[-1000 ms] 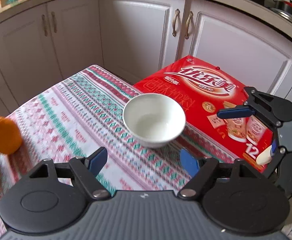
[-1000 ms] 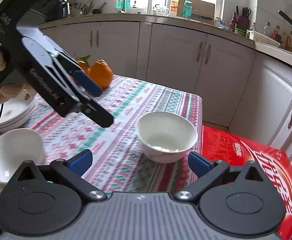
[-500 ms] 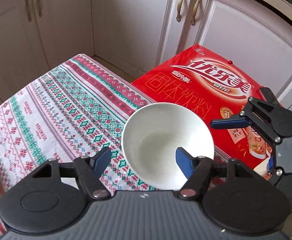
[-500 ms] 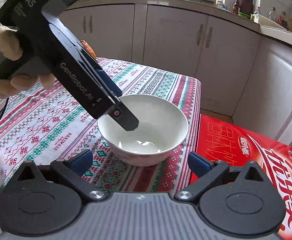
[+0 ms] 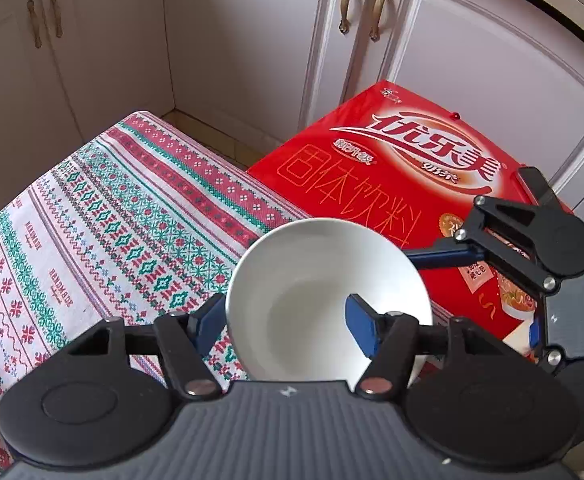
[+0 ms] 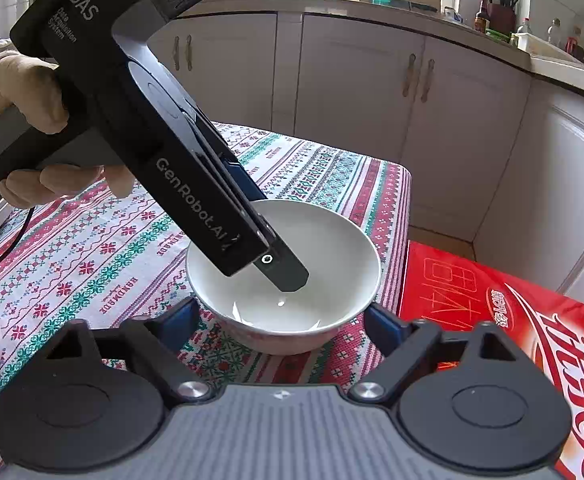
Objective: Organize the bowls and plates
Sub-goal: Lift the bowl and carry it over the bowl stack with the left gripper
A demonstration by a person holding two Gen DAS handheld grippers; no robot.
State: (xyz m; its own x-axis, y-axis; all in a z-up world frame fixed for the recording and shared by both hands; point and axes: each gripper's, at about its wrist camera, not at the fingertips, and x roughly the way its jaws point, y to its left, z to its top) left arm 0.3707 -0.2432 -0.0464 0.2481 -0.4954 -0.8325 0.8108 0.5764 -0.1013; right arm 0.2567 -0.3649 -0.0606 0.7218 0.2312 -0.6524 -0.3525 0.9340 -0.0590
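Left tongs point(image 5: 287, 316) have just closed across the white bowl's point(image 5: 312, 272) rim, one pad inside. Right tongs point(image 6: 281, 320), recently wide, now narrow around the bowl's sides; contact unclear

- The bench point(image 6: 91, 240) is covered by a cloth point(image 5: 111, 220) patterned in red, green and white bands.
- A white bowl point(image 6: 324, 240) sits on the cloth near the bench's corner.
- A red carton point(image 5: 392, 168) lies just beside that edge, lower down.
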